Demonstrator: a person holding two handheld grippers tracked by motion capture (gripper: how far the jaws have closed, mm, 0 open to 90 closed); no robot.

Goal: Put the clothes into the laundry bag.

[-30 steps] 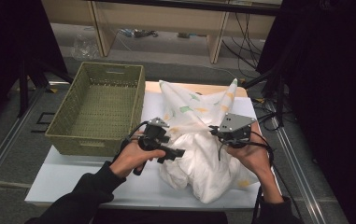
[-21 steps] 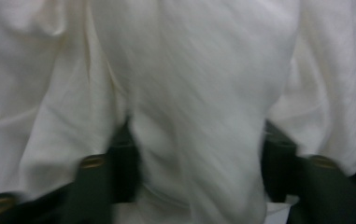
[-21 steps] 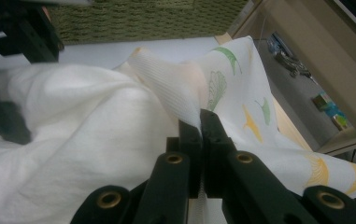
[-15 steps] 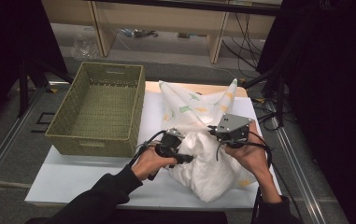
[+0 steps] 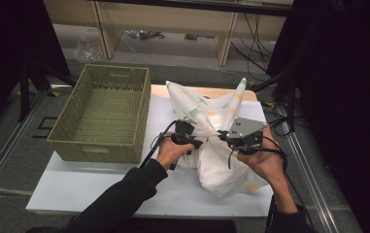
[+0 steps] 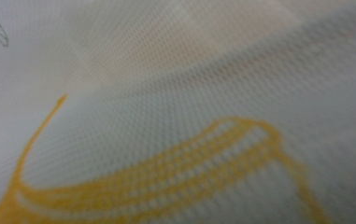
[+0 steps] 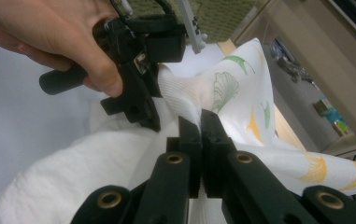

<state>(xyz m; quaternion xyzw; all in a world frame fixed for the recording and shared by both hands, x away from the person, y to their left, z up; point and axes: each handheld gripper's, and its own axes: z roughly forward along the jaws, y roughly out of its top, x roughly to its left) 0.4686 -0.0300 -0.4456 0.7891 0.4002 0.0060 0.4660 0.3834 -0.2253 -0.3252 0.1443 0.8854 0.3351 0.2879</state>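
White cloth (image 5: 211, 160) with a fine, matt mesh weave, yellow and green print; woven green basket (image 5: 102, 114); smooth white table (image 5: 75, 187).

My right gripper (image 7: 199, 122) sat at center frame, jaws pressed tight together. My left gripper (image 5: 185, 134) lay just left of it, its jaws having just been closing, forearm reaching in from the lower left.

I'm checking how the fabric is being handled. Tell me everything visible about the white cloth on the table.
The white cloth looks like a thin, fine-weave fabric printed with green and yellow ginkgo-like leaves. It lies bunched on the white table, right of the green wicker basket, two corners spread upward and away from the person. The right gripper pinches a fold with its jaws shut; the left gripper has just closed on it alongside.
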